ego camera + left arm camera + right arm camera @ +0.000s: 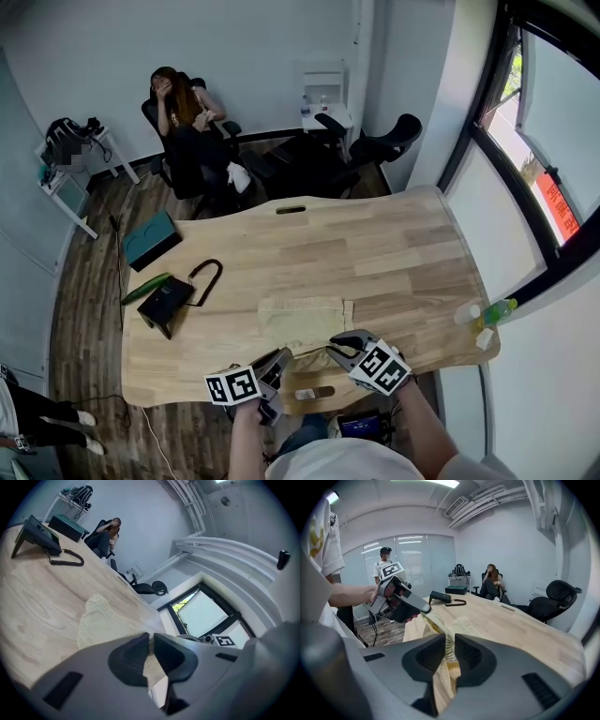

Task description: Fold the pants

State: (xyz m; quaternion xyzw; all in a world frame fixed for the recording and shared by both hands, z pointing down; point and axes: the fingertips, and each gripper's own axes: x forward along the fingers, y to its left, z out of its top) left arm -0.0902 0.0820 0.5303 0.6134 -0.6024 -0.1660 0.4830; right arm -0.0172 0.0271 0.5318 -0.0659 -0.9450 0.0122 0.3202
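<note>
The pale yellow checked pants lie on the wooden table near its front edge, their near end lifted off the wood. My left gripper is shut on the near left corner; in the left gripper view the cloth runs in between the jaws of the left gripper. My right gripper is shut on the near right corner. In the right gripper view a fold of the pants hangs through the right gripper, and the left gripper holds the same edge close by.
A black case with a looped strap, a green object and a teal box sit at the table's left end. A bottle lies at the right edge. A person sits behind the table among office chairs.
</note>
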